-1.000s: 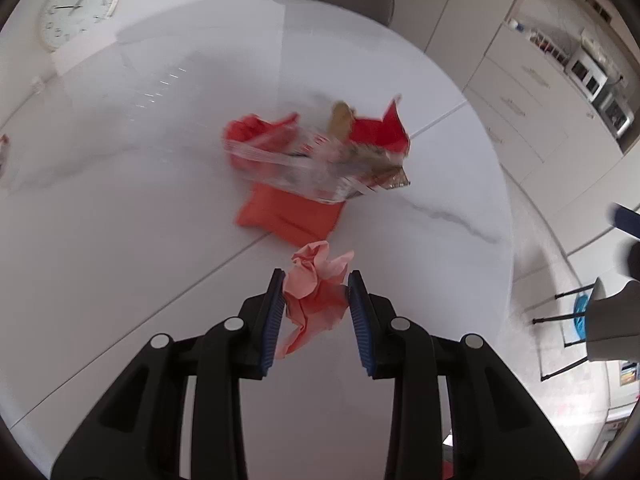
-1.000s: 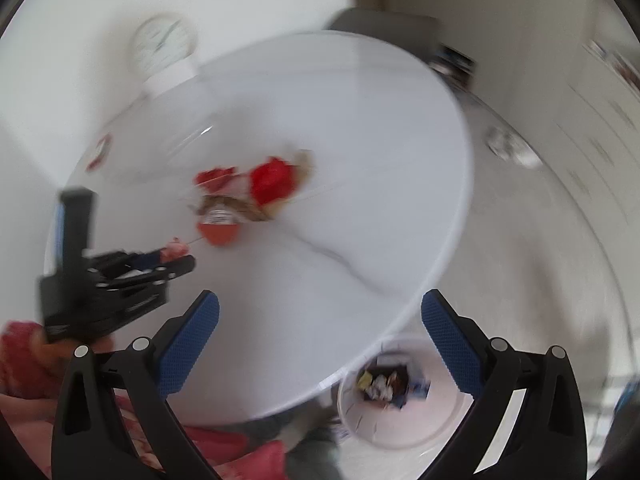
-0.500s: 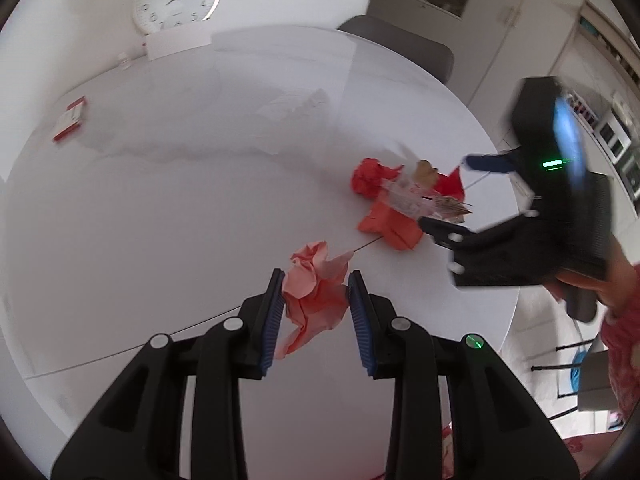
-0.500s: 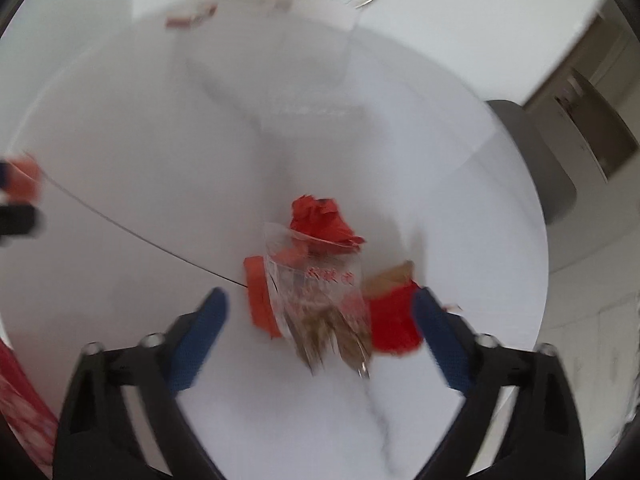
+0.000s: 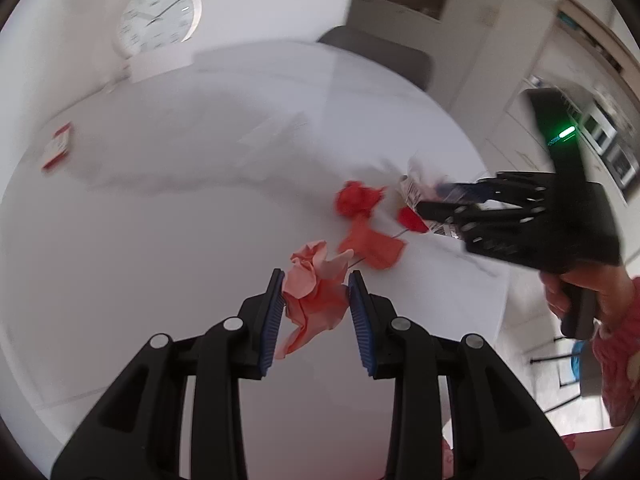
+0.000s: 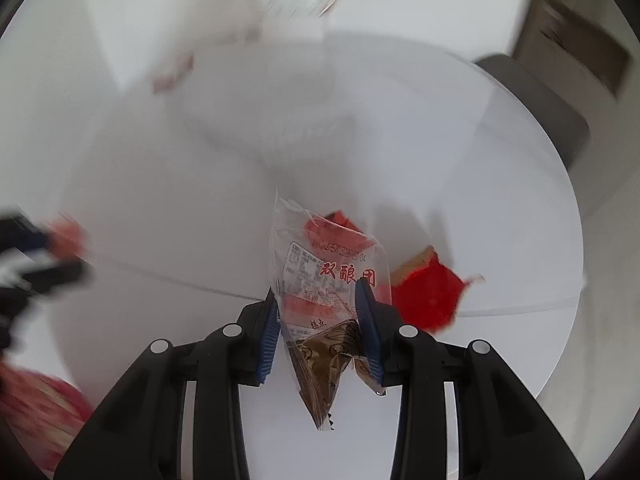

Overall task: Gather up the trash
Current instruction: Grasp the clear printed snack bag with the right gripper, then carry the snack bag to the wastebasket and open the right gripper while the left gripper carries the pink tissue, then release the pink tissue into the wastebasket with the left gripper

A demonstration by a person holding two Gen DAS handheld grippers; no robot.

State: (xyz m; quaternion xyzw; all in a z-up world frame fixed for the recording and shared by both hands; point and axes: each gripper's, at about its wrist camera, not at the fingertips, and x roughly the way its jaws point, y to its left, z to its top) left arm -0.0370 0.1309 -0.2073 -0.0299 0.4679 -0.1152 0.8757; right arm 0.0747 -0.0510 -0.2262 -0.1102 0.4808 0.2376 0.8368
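My left gripper (image 5: 316,284) is shut on a crumpled pink paper (image 5: 316,292) and holds it above the round white table (image 5: 160,208). My right gripper (image 6: 318,304) is shut on a clear snack wrapper (image 6: 320,284) with red print and a brown end; it also shows in the left wrist view (image 5: 436,204), at the trash pile. On the table lie a red crumpled ball (image 5: 356,200), an orange paper (image 5: 372,246) and a red wrapper (image 6: 428,292).
A small red and white card (image 5: 58,146) lies at the table's far left. A wall clock (image 5: 160,16) stands behind the table. A grey chair (image 5: 380,54) is at the far side. Cabinets (image 5: 568,92) line the right.
My right gripper came in over the pile and closed on the clear wrapper. My left gripper kept hold of the pink paper and drew back from the pile.
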